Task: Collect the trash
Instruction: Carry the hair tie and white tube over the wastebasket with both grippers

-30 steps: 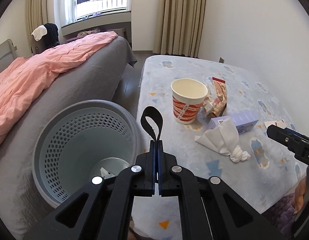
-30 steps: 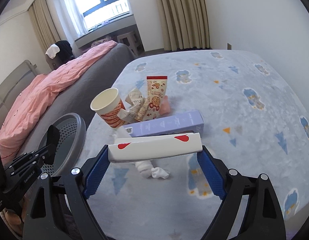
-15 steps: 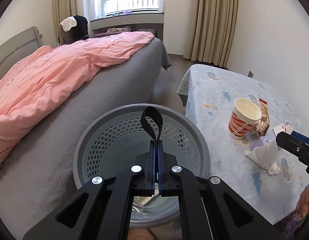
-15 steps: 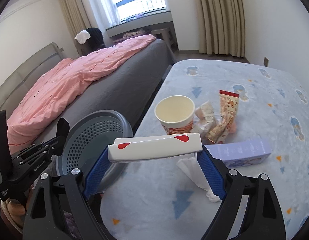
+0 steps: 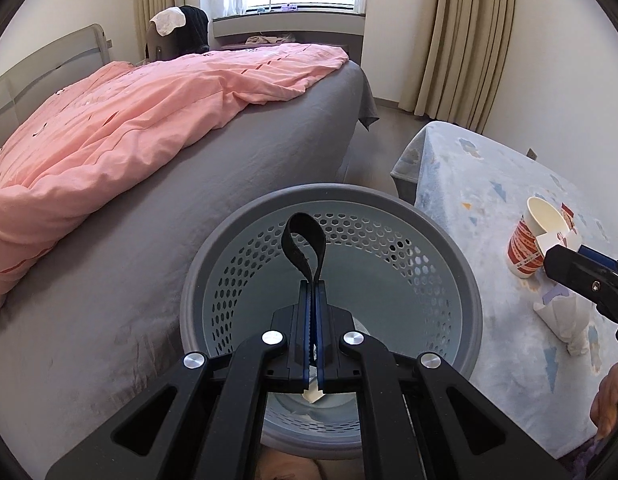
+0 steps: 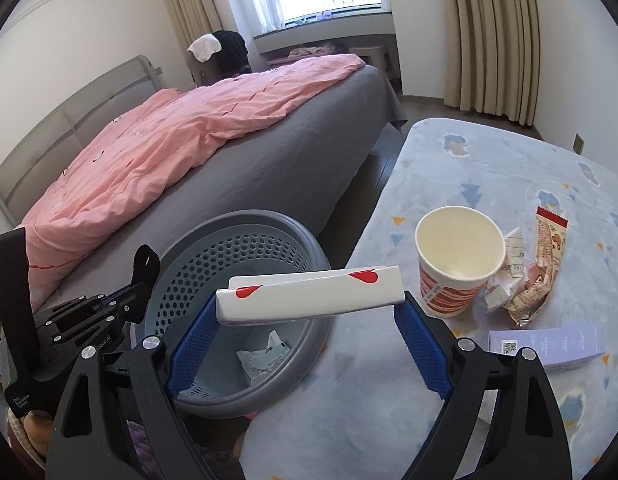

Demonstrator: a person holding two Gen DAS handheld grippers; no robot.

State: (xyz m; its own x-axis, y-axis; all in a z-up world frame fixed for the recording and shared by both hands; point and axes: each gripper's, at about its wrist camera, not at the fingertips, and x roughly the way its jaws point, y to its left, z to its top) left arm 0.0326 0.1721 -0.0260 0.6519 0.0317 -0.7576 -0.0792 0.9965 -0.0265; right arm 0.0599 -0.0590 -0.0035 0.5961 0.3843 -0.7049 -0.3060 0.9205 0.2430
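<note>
My left gripper (image 5: 312, 286) is shut on a black strap loop (image 5: 303, 246) and hangs over the grey perforated trash bin (image 5: 461, 264). My right gripper (image 6: 309, 308) is shut on a long white box with red marks (image 6: 309, 294), held across its blue pads above the bin's right rim (image 6: 309, 240). Crumpled paper (image 6: 263, 354) lies at the bin's bottom. On the blue patterned table (image 6: 489, 152) stand a red-and-white paper cup (image 6: 457, 258), snack wrappers (image 6: 537, 276), a lilac box (image 6: 549, 342) and, in the left wrist view, a white tissue (image 5: 565, 320).
A bed with grey sheet (image 5: 229, 168) and pink duvet (image 5: 129, 120) runs along the left, close against the bin. A narrow floor gap (image 6: 379, 168) separates bed and table. Curtains and a window stand at the back.
Both grippers swung left, from over the table toward the bin. The left gripper now sits centred over the bin; the white box came from above the table to the bin's rim.
</note>
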